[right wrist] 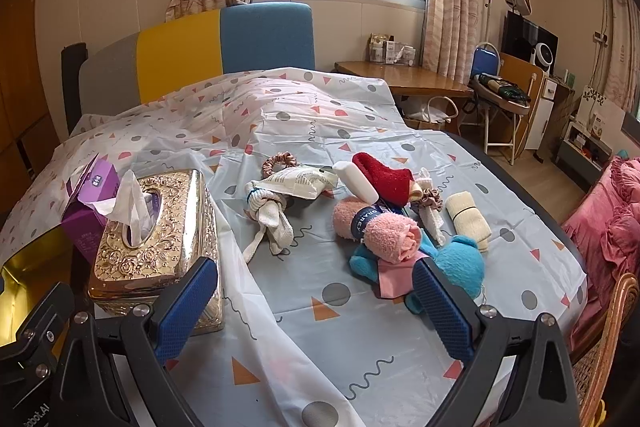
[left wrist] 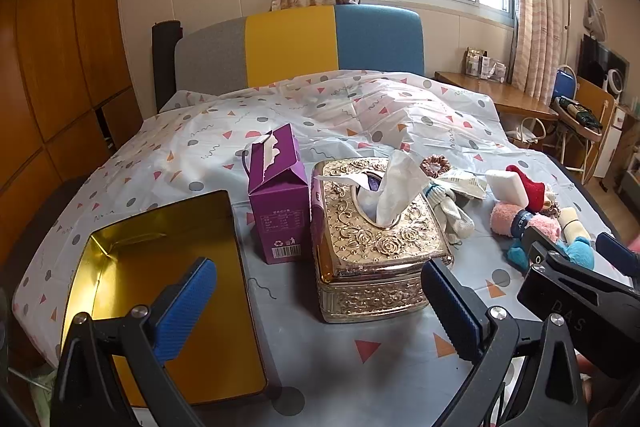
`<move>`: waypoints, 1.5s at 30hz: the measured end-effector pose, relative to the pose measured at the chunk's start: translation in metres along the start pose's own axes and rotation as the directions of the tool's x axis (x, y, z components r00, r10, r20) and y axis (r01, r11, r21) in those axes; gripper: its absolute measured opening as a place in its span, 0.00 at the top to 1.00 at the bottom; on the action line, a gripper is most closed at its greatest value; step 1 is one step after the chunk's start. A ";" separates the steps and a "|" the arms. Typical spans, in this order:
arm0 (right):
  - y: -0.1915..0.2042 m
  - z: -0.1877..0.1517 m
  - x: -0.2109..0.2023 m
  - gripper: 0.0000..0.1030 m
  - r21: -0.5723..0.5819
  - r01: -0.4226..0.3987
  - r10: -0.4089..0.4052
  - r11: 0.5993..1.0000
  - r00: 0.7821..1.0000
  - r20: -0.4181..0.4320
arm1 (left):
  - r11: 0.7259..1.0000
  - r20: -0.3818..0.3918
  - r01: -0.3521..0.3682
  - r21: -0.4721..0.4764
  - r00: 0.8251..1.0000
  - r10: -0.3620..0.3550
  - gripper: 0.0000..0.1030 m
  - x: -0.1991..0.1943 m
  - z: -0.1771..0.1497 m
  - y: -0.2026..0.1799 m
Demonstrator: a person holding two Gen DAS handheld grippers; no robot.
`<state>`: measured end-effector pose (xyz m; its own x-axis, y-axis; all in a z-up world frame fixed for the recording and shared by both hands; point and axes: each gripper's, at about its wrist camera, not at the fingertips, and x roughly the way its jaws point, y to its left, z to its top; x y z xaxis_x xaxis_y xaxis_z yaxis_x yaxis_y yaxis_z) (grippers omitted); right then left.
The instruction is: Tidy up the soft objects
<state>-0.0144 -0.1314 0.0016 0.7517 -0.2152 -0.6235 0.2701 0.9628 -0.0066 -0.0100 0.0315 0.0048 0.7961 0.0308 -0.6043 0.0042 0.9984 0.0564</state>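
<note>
Now | left gripper (left wrist: 320, 301) wide, empty | right gripper (right wrist: 316, 307) wide, empty

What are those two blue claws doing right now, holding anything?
Left gripper: open, holding nothing.
Right gripper: open, holding nothing.

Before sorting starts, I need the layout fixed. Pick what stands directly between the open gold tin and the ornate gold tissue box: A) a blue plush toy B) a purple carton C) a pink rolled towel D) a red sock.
B: in the left wrist view the purple carton, its top torn open, stands upright between the open gold tin and the ornate gold tissue box; the soft items lie right of the tissue box.
</note>
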 end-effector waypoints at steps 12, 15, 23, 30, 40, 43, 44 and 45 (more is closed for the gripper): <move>0.002 -0.001 0.001 0.03 -0.005 -0.008 0.008 1.000 1.000 -0.005 | 1.000 -0.005 -0.004 -0.007 1.000 0.004 0.00 0.001 0.000 0.003; 0.002 -0.001 0.002 0.03 -0.004 -0.009 0.009 1.000 1.000 -0.005 | 1.000 -0.006 -0.005 -0.006 1.000 0.005 0.00 0.001 0.000 0.004; 0.002 -0.001 0.002 0.03 -0.006 -0.009 0.009 1.000 1.000 -0.005 | 1.000 -0.006 -0.005 -0.010 1.000 0.005 0.00 0.001 0.001 0.005; 0.002 -0.001 0.003 0.03 -0.005 -0.011 0.011 1.000 1.000 -0.005 | 1.000 -0.006 -0.006 -0.011 1.000 0.006 0.00 0.001 0.001 0.005; 0.002 -0.001 0.003 0.03 -0.004 -0.014 0.014 1.000 1.000 -0.006 | 1.000 -0.005 -0.004 -0.011 1.000 0.004 0.00 0.001 0.000 0.006; 0.002 0.000 0.003 0.03 -0.005 -0.013 0.012 1.000 1.000 -0.005 | 1.000 -0.005 -0.004 -0.010 1.000 0.004 0.00 0.000 0.000 0.006; 0.002 0.000 0.003 0.03 -0.004 -0.013 0.013 1.000 1.000 -0.004 | 1.000 -0.005 -0.004 -0.010 1.000 0.004 0.00 0.000 0.000 0.006; 0.002 0.000 0.003 0.03 -0.005 -0.012 0.012 1.000 1.000 -0.003 | 1.000 -0.005 -0.003 -0.010 1.000 0.003 0.00 0.000 0.000 0.006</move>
<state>-0.0117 -0.1303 -0.0006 0.7528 -0.2033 -0.6261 0.2584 0.9660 -0.0030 -0.0100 0.0375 0.0046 0.7931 0.0344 -0.6081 -0.0046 0.9987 0.0504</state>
